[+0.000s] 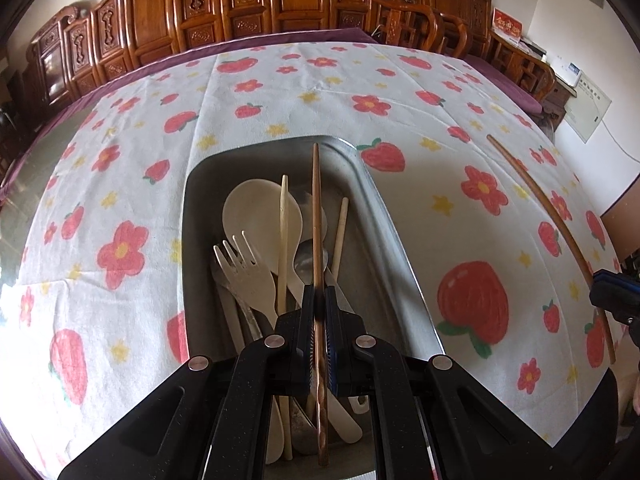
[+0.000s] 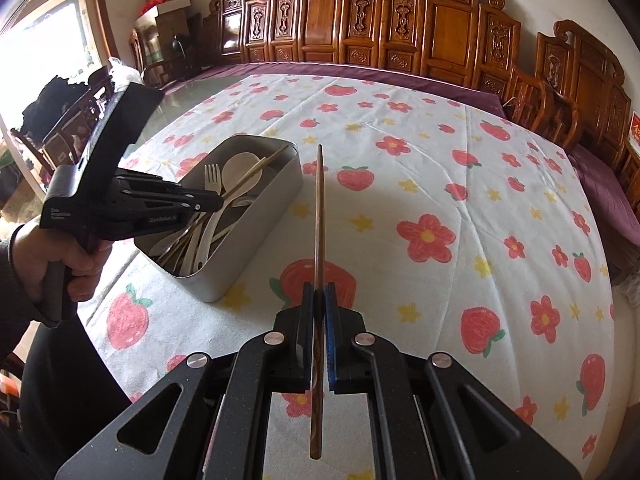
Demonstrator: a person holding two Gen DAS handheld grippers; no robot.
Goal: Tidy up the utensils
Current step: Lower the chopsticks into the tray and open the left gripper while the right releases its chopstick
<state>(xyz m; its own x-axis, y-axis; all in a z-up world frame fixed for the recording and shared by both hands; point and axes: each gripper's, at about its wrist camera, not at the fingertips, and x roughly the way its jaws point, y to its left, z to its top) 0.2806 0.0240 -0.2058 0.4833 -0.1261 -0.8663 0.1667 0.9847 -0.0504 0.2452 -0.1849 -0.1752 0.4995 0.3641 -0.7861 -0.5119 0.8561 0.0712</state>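
Observation:
A metal box (image 1: 384, 216) (image 2: 256, 236) holds a cream fork (image 1: 244, 268), a cream spoon (image 1: 256, 208), pale chopsticks (image 1: 284, 240) and other utensils. My left gripper (image 1: 319, 294) is shut on a brown chopstick (image 1: 317, 216) and holds it above the box, pointing along it. My right gripper (image 2: 319, 292) is shut on a second brown chopstick (image 2: 319, 216), held over the cloth to the right of the box. That chopstick also shows at the right of the left wrist view (image 1: 560, 224). The left gripper shows in the right wrist view (image 2: 216, 202) over the box.
The table carries a white cloth (image 1: 440, 140) (image 2: 440, 184) printed with strawberries and flowers. Carved wooden chairs (image 1: 240, 4) (image 2: 400, 32) line the far edge and the right side. Cardboard boxes (image 2: 168, 4) stand at the back left.

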